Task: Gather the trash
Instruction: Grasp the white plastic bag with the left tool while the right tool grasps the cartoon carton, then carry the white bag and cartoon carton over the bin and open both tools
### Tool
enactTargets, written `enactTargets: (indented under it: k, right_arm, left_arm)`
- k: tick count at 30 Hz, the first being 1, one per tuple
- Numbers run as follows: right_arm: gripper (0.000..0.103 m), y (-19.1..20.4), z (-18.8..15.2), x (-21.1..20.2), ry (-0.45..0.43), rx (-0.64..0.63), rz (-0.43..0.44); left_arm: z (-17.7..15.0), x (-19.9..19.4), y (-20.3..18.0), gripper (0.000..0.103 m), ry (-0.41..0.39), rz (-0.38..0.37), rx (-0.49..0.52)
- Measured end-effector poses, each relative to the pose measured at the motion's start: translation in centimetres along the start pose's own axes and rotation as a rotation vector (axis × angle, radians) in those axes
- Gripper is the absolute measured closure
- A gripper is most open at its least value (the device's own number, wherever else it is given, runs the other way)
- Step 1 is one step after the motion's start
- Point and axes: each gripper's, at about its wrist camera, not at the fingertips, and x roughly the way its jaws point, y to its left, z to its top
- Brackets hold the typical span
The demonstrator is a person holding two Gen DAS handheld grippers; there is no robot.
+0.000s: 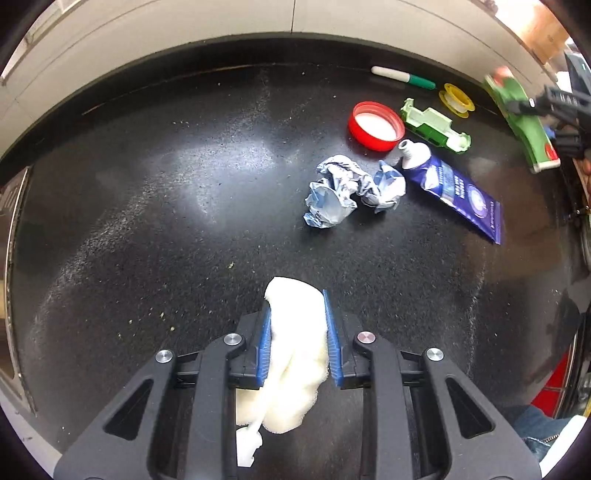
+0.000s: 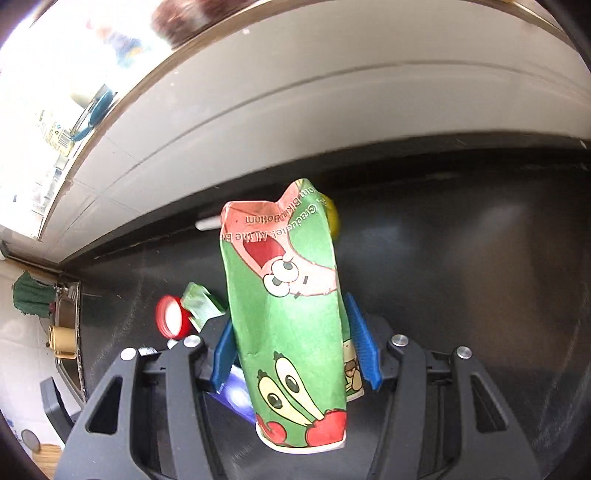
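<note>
- Dark speckled surface (image 1: 184, 221) fills the left wrist view, dusted with pale crumbs, a pale tiled wall (image 1: 221, 22) curving behind it.
- Right gripper (image 2: 295, 347) has its blue fingers (image 2: 364, 350) clamped on a flattened green paper cup (image 2: 288, 314) printed with cartoon characters; the cup stands between them, rim end toward the camera, crushed base pointing away, lifted off the surface.
- Writing on the cup reads upside down; "Bikini Bottom" can roughly be made out, the rest is too warped to read.
- Left gripper (image 1: 297, 332) has its blue fingers (image 1: 332, 332) closed on a white foamy sponge-like wad (image 1: 295, 350), which sticks out past the fingertips and trails back toward the camera.
- Purple-and-white squeezed tube (image 1: 450, 188) lies uncapped on the surface, nozzle near the red lid; its print is too small to read.
- Crumpled blue-white wrapper (image 1: 347, 188) sits just beside the tube's nozzle end.
- Red round lid (image 1: 375, 125) with white inside lies beside a green plastic moulded piece (image 1: 436, 125).
- Yellow tape spool (image 1: 456, 99) and a green-and-white marker pen (image 1: 402, 77) lie near the back edge.
- Only the left view lays out all this litter; the right view alone shows a steel sink (image 2: 68, 325) at far left and a window ledge above the wall.
</note>
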Motion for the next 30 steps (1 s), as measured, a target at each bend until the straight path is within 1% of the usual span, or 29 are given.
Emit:
enactTargets:
  k: [4, 9, 13, 14, 17, 19, 21, 23, 26, 27, 28, 29, 30]
  right_arm:
    - [0.049, -1.9, -2.2, -0.8, 0.009, 0.021, -0.026]
    - [0.049, -2.2, -3.2, -2.0, -0.009, 0.017, -0.037]
    - [0.049, 0.5, -3.2, -2.4, -0.021, -0.033, -0.042]
    - [0.049, 0.8, -3.5, -2.5, -0.021, -0.049, -0.038]
    - [0.049, 3.4, -4.0, -2.5, -0.013, -0.105, -0.021]
    - [0.049, 6.2, -4.5, -1.9, 0.002, -0.164, -0.001]
    - [0.049, 9.6, -5.2, -0.6, 0.023, -0.227, 0.023]
    - [0.049, 14.2, -6.6, 1.1, 0.062, -0.305, 0.069]
    - [0.049, 20.8, -9.4, 3.1, 0.122, -0.423, 0.123]
    - [0.049, 24.7, -11.6, 4.0, 0.154, -0.509, 0.152]
    - [0.049, 26.6, -12.9, 4.3, 0.171, -0.555, 0.169]
    - [0.049, 30.3, -15.8, 4.8, 0.212, -0.643, 0.209]
    - [0.049, 32.4, -17.9, 5.1, 0.245, -0.695, 0.239]
  left_arm:
    - [-1.2, -1.5, -0.1, 0.079, -0.012, -0.009, -0.004]
    - [-2.9, -3.6, -0.1, 0.079, -0.039, 0.005, -0.006]
    - [-4.5, -4.9, 0.4, 0.079, -0.055, 0.017, -0.033]
    - [-5.0, -5.3, 0.7, 0.079, -0.059, 0.024, -0.047]
    - [-6.5, -6.0, 1.6, 0.079, -0.069, 0.036, -0.101]
    - [-7.6, -6.4, 2.4, 0.079, -0.076, 0.047, -0.142]
    - [-9.5, -7.3, 3.6, 0.079, -0.087, 0.064, -0.204]
    - [-11.2, -7.9, 4.5, 0.079, -0.092, 0.080, -0.249]
    - [-15.5, -9.0, 6.6, 0.079, -0.098, 0.112, -0.356]
    - [-17.2, -9.4, 7.4, 0.078, -0.098, 0.124, -0.399]
    - [-19.1, -9.8, 8.3, 0.078, -0.100, 0.137, -0.448]
    - [-20.9, -10.2, 9.3, 0.078, -0.103, 0.149, -0.501]
    - [-23.7, -10.6, 10.5, 0.078, -0.106, 0.165, -0.578]
